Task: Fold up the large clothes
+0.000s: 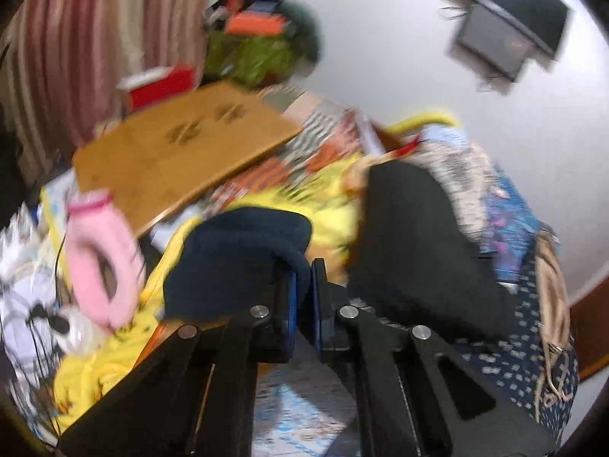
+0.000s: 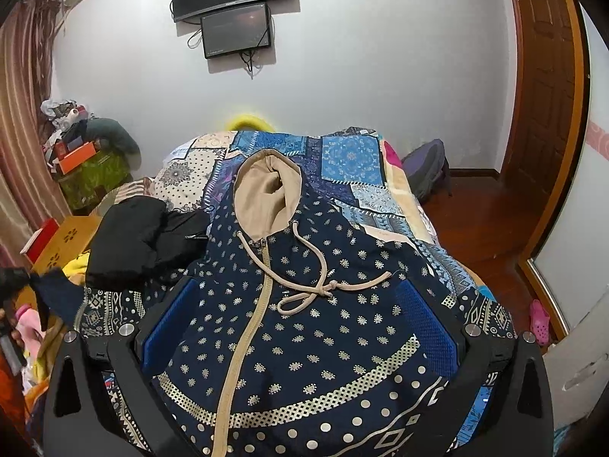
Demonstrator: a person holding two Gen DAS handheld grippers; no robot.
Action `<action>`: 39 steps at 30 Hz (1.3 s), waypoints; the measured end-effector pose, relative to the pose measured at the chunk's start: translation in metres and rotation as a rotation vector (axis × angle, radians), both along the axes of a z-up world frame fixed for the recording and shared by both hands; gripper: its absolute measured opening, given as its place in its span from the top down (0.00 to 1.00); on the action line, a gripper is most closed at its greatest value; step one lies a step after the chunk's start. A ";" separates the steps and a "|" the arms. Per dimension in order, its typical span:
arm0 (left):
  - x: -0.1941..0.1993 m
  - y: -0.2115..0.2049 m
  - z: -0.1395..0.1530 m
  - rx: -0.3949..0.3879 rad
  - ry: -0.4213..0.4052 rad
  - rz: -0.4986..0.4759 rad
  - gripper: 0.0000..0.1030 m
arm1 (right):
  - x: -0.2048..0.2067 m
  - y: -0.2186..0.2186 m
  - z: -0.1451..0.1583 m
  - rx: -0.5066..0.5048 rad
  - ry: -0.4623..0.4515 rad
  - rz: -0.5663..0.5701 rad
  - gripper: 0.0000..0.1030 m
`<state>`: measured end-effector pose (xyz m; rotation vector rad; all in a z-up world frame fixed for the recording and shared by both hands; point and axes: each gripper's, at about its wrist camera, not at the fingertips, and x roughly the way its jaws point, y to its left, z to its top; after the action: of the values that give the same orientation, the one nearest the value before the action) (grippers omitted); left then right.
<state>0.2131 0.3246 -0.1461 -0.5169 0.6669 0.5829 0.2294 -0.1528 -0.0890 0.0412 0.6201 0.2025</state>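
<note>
A navy hoodie [image 2: 304, 342] with a pale dot pattern, beige hood [image 2: 266, 190], zipper and knotted drawstring lies face up on the bed. My right gripper [image 2: 300, 323] stands open just above its chest, one blue pad on each side, with nothing pinched. My left gripper [image 1: 303, 285] is shut on the dark navy sleeve end [image 1: 243, 251], which drapes over its blue pads. In the right wrist view that sleeve [image 2: 57, 289] is stretched out at the far left toward the left gripper [image 2: 11, 278]. The left wrist view is blurred.
A black garment [image 2: 133, 243] lies bunched left of the hoodie on the blue patchwork quilt [image 2: 350, 160]. A wooden lap desk [image 1: 182, 152], a pink plush item [image 1: 102, 262] and a yellow blanket [image 1: 327, 205] crowd the bed's left side. The wooden floor [image 2: 487, 213] and a door [image 2: 544, 76] are on the right.
</note>
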 end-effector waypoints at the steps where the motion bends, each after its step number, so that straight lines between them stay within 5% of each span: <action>1: 0.004 -0.013 0.014 0.025 -0.025 -0.035 0.94 | 0.000 -0.001 0.000 0.003 0.001 0.001 0.00; 5: 0.021 -0.062 0.055 0.073 -0.097 -0.171 0.95 | -0.002 -0.006 -0.003 0.019 0.003 0.004 0.00; 13: 0.060 -0.169 0.075 0.046 -0.151 -0.449 0.95 | -0.001 -0.021 -0.009 0.019 0.026 0.005 0.00; 25: 0.089 -0.326 0.000 0.006 0.045 -0.827 0.95 | 0.000 -0.038 -0.024 -0.031 0.080 -0.007 0.00; 31: 0.083 -0.361 -0.043 -0.014 0.196 -0.954 0.94 | 0.000 -0.039 -0.030 -0.045 0.104 -0.006 0.00; 34: 0.074 -0.364 -0.043 0.035 0.197 -0.992 0.94 | 0.000 -0.036 -0.032 -0.061 0.108 0.008 0.00; 37: 0.062 -0.359 -0.030 0.085 0.182 -1.012 0.85 | 0.000 -0.031 -0.033 -0.082 0.113 0.024 0.00; 39: 0.057 -0.354 -0.021 0.103 0.167 -1.014 0.66 | 0.000 -0.027 -0.032 -0.085 0.115 0.040 0.00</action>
<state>0.2700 -0.0289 -0.1675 0.0095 0.9445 -0.3011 0.2297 -0.1801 -0.1212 -0.0420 0.7444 0.2137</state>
